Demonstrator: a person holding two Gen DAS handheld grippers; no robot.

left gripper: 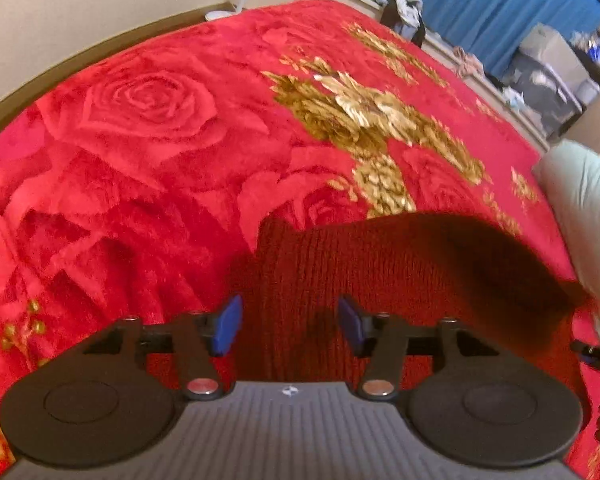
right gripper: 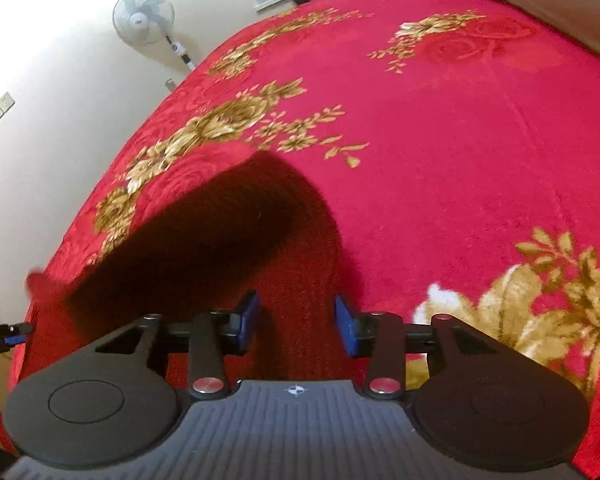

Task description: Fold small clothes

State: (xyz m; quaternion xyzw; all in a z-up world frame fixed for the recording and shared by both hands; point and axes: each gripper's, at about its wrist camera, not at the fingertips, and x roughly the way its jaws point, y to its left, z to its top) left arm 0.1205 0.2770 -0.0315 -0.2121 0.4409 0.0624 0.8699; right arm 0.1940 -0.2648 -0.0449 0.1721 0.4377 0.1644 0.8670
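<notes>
A dark red knitted garment lies on the red floral blanket. In the left wrist view it spreads ahead of and under my left gripper, which is open, its blue pads standing apart over the knit. In the right wrist view the same garment runs from under my right gripper toward the left; part of it is in dark shadow. The right gripper is open, its blue pads apart above the knit. The right gripper's tip shows at the left wrist view's right edge.
The red blanket with gold flowers covers the bed. A pale pillow lies at its right side. A standing fan is by the wall. Clothes and boxes sit beyond the far edge, by blue curtains.
</notes>
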